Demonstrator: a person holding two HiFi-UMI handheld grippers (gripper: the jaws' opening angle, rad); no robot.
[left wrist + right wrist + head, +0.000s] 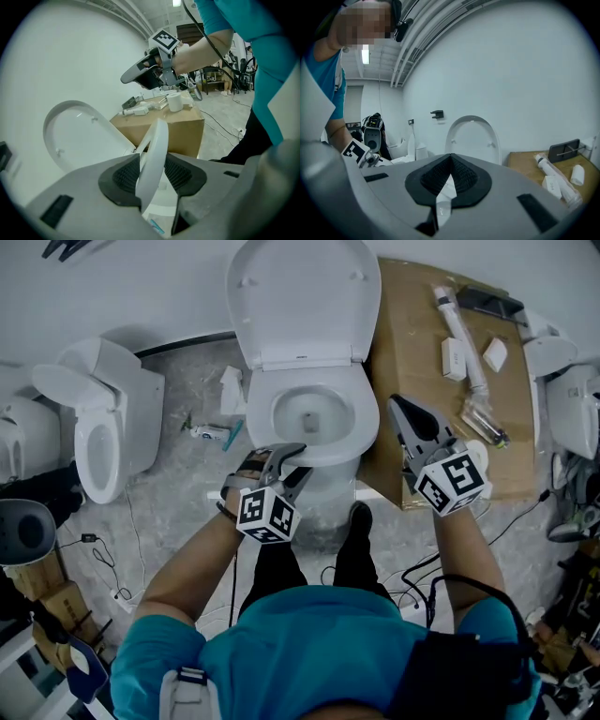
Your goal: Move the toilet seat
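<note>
Toilet seat (158, 136) sat clamped by its front rim between the pads of the left gripper (152, 174), tilted upward. It looked like stiff, smooth plastic, likely light but slippery, so that rim suited the hold. Beyond it leaned the upright lid (79, 136). The right gripper (449, 178) hung closed, empty.

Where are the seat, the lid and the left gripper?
seat (158, 140), left gripper view: its edge-on rim.
lid (305, 296), head view: middle of its inner face.
left gripper (291, 460), head view: its tip, at the seat's front.
</note>
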